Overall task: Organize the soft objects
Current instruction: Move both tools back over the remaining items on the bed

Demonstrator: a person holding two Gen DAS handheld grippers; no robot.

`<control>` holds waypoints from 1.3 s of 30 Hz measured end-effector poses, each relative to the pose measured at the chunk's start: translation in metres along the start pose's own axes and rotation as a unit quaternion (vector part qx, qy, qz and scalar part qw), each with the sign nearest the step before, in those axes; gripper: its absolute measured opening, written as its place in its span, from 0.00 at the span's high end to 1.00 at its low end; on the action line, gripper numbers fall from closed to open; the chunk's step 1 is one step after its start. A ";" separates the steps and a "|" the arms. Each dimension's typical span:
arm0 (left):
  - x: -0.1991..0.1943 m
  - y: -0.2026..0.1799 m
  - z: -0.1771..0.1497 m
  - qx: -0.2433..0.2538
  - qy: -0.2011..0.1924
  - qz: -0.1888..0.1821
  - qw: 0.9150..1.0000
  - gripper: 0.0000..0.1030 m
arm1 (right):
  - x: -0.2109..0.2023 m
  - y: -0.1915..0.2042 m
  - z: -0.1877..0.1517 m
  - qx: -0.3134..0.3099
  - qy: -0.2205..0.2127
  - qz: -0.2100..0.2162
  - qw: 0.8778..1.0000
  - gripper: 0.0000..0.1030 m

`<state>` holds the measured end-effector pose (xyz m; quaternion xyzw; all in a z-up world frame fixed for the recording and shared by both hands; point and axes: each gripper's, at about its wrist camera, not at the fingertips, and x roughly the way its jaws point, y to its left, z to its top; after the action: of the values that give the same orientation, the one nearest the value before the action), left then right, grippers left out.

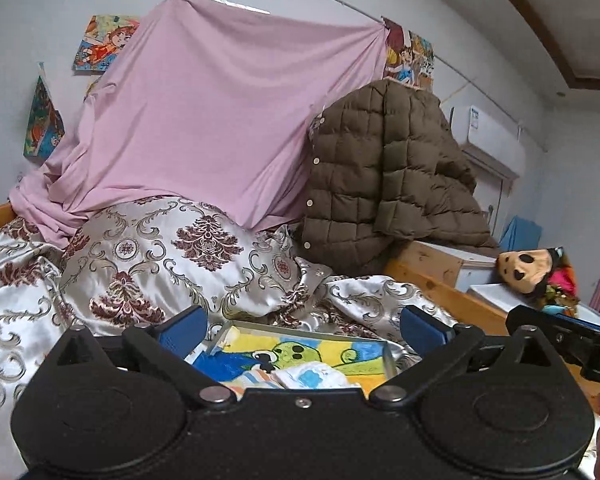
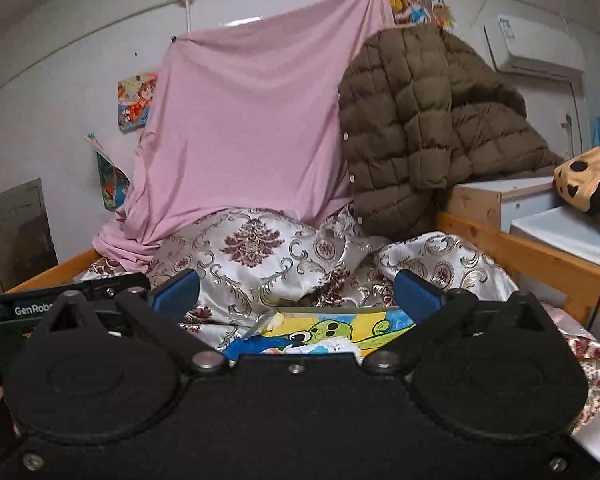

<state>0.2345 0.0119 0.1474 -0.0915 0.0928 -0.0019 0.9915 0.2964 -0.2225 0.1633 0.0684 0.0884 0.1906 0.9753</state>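
Your left gripper (image 1: 302, 330) body hides the near part of the cartoon-print tray (image 1: 389, 360); beyond the tray, the pink sheet (image 1: 204, 120) covers something unidentifiable.

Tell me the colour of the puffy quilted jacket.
Olive brown quilted jacket, with pale snap buttons; clearest in the right wrist view.

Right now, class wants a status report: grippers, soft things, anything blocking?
Left gripper open, empty. Right gripper open, empty. Small folded cloth in cartoon tray. Patterned pillow ahead, untouched.
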 end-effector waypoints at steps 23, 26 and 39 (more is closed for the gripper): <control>-0.156 0.005 -0.089 0.047 0.007 -0.017 0.999 0.01 | -0.145 0.013 -0.090 -0.012 0.018 -0.032 0.999 0.00; -0.164 0.008 -0.104 0.053 0.022 -0.017 0.998 0.01 | -0.151 0.017 -0.105 -0.017 0.042 -0.035 0.998 0.00; -0.169 0.033 -0.158 0.047 0.123 0.000 0.991 0.01 | -0.176 0.027 -0.172 -0.047 0.160 -0.025 0.986 0.00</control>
<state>0.0387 0.0195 0.0195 -0.0443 0.2141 -0.0179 0.9757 0.0918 -0.2478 0.0264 -0.0114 0.2358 0.1782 0.9553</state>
